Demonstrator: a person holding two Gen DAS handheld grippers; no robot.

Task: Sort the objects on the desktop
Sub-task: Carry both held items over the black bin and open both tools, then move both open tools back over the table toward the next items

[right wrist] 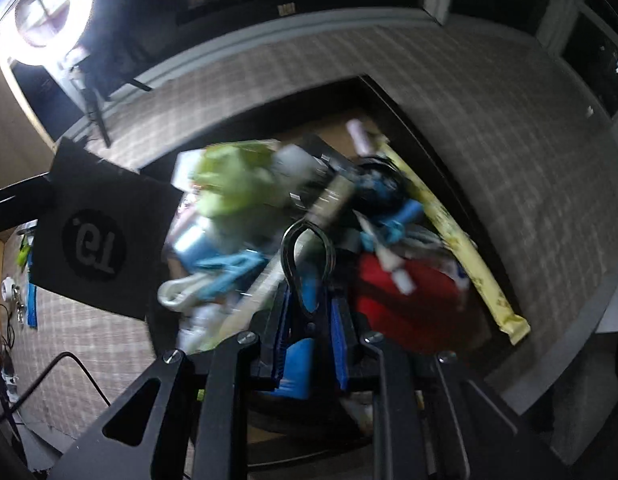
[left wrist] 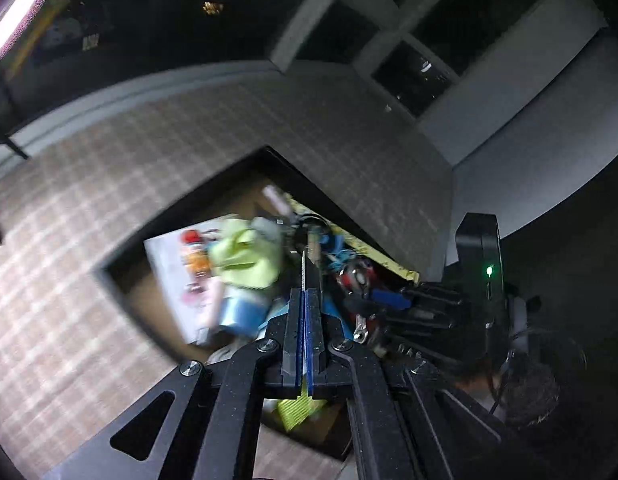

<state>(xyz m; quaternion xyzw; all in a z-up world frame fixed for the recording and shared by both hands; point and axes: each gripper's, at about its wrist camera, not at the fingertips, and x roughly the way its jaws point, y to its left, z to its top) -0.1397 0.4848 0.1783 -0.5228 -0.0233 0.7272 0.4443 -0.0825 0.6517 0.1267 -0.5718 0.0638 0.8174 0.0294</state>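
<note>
Both grippers are hovering over one box [left wrist: 121, 268] sunk in the plaid cloth [left wrist: 89, 184], packed w/ clutter. Left gripper [left wrist: 307, 280] is pinching a thin flat strip [left wrist: 303, 276] edge-on, pads squeezed right together. Right gripper [right wrist: 307, 296] is sitting part-closed around a black cable loop [right wrist: 307, 240], which is poking up btwn the blue pads [right wrist: 338, 332]. Heavy blur, so counts are approx: one green plush [right wrist: 237, 184], one red item [right wrist: 405, 304], one yellow strip [right wrist: 461, 240], all lying inside the box.
</note>
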